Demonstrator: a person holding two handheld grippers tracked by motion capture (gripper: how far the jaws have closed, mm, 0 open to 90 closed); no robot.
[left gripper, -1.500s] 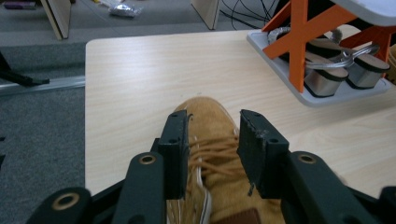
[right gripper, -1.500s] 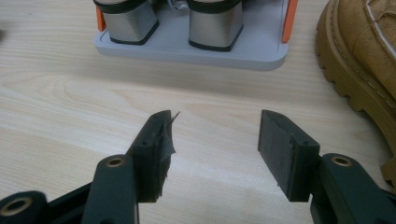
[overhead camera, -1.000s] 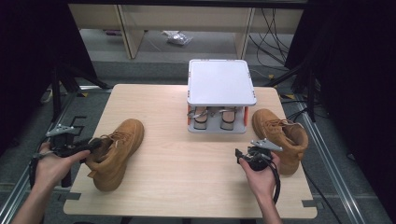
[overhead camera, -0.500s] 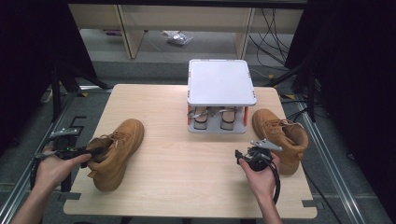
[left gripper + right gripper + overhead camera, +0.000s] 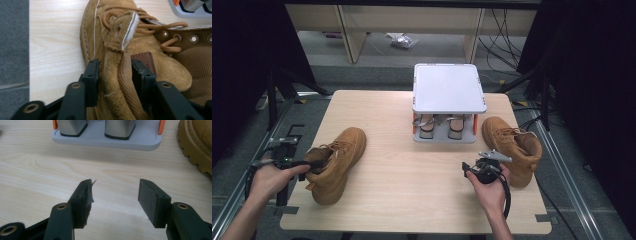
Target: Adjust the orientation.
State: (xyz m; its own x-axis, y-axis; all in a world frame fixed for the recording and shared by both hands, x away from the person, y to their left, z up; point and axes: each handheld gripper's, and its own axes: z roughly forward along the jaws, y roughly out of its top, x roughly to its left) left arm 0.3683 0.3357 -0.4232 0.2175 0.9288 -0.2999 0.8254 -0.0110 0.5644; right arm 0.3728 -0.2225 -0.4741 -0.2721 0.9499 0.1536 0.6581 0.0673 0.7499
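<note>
A tan suede boot (image 5: 337, 160) lies at the table's left, toe pointing away. My left gripper (image 5: 309, 165) reaches in from the left at its ankle collar. In the left gripper view the jaws have just been closing, and they pinch the suede collar wall (image 5: 117, 82) with a lace end between the pads. A second tan boot (image 5: 512, 145) stands at the right. My right gripper (image 5: 472, 169) hovers beside it, held low over the wood. Its jaws (image 5: 115, 190) stand open with nothing between them, facing the grey rack (image 5: 105, 140).
A grey two-level rack (image 5: 447, 90) with orange posts stands at the table's back centre, with two shoe-form stands beneath its flat top. The second boot's lugged sole (image 5: 195, 150) sits close to the right gripper. Bare wood (image 5: 402, 175) lies between the boots.
The left gripper's jaws have narrowed onto the boot's collar. Both hands and both boots stay where they were.
</note>
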